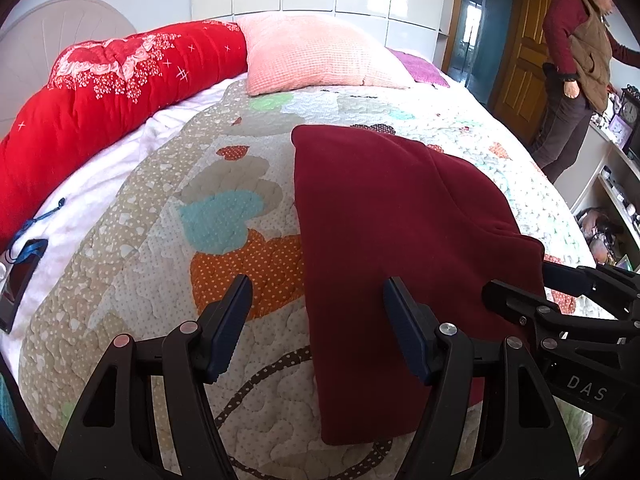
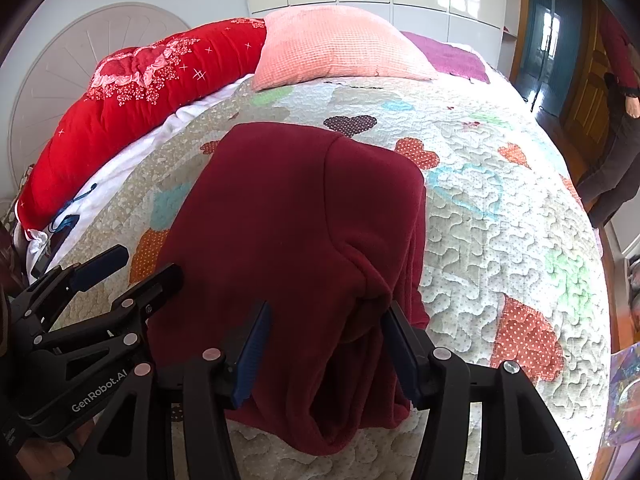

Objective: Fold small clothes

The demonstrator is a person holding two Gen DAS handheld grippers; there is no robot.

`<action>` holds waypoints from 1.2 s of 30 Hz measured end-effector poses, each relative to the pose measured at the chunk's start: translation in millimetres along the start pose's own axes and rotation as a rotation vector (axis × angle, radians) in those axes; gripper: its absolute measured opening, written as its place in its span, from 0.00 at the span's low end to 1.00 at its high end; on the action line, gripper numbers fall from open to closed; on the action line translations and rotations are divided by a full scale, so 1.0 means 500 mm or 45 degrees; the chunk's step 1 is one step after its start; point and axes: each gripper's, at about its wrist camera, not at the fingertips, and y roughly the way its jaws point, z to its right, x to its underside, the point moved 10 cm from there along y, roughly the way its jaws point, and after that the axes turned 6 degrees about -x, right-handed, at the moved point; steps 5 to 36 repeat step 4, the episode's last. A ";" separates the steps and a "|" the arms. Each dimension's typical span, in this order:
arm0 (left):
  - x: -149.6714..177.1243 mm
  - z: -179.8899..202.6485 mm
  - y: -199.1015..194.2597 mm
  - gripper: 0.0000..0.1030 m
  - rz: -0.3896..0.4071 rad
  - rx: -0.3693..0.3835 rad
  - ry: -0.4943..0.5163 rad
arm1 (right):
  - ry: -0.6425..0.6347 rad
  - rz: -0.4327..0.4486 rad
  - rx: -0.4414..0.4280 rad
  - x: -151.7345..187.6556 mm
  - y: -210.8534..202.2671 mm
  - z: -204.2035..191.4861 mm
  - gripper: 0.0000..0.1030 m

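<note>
**Dark red garment folded on the quilt, both claws spread**

Left wrist view: the left gripper (image 1: 316, 320) has its jaws spread wide, nothing between them. Its left finger hangs over the patchwork quilt (image 1: 168, 248); its right finger stands over the near left edge of the dark red garment (image 1: 400, 240). The garment lies folded lengthwise on the quilt, running from the near edge toward the middle of the bed. At the right, the right gripper (image 1: 516, 282) reaches in over the garment's near right corner. Far off lie a pink pillow (image 1: 316, 56) and a red duvet (image 1: 112, 92). A person (image 1: 576, 64) stands at far right by a wooden door (image 1: 520, 48).

Right wrist view: the right gripper (image 2: 326, 342) is likewise spread apart, straddling a bunched fold at the garment's near right part; whether the pads touch the cloth cannot be told. The left gripper shows at near left beside the garment's left edge, jaws parted.
</note>
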 end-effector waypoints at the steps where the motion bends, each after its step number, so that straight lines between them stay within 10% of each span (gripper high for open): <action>1: -0.001 0.000 -0.001 0.66 0.005 0.002 0.002 | 0.000 0.000 0.000 0.000 0.000 0.000 0.53; 36: -0.003 -0.002 0.002 0.66 0.004 0.005 0.011 | -0.001 -0.001 0.001 0.000 0.000 0.001 0.54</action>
